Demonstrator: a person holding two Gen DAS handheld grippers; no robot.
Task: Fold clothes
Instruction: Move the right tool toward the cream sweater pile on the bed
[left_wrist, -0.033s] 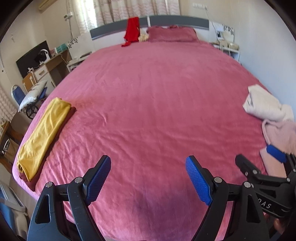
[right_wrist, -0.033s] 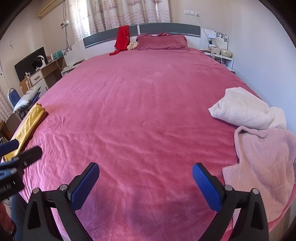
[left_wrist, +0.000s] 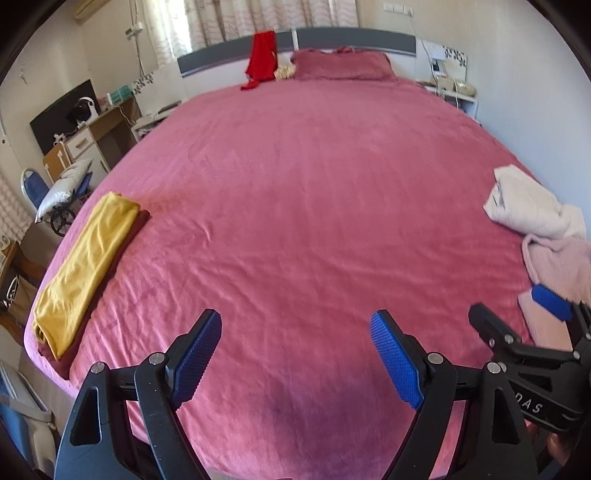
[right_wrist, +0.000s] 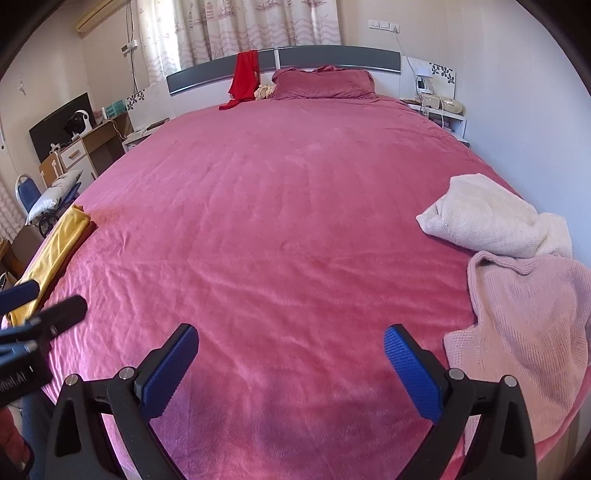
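Observation:
A folded yellow garment (left_wrist: 85, 266) (right_wrist: 55, 243) lies on a dark red one (left_wrist: 55, 363) at the bed's left edge. At the right edge sit a crumpled cream sweater (left_wrist: 524, 203) (right_wrist: 487, 218) and, nearer, a rumpled pale pink knit (left_wrist: 557, 266) (right_wrist: 524, 325). My left gripper (left_wrist: 295, 319) hovers open over the bare pink bed cover (left_wrist: 295, 184), holding nothing. My right gripper (right_wrist: 291, 332) is open wide and holds nothing, with the pink knit just right of its right finger. Its fingers (left_wrist: 550, 299) show at the right of the left wrist view.
A red garment (right_wrist: 245, 77) hangs over the grey headboard beside a pink pillow (right_wrist: 325, 83). A desk with a monitor (left_wrist: 62, 114) and a blue chair (left_wrist: 37, 188) stand left of the bed. A white nightstand (right_wrist: 439, 110) is at the far right, with the wall close alongside.

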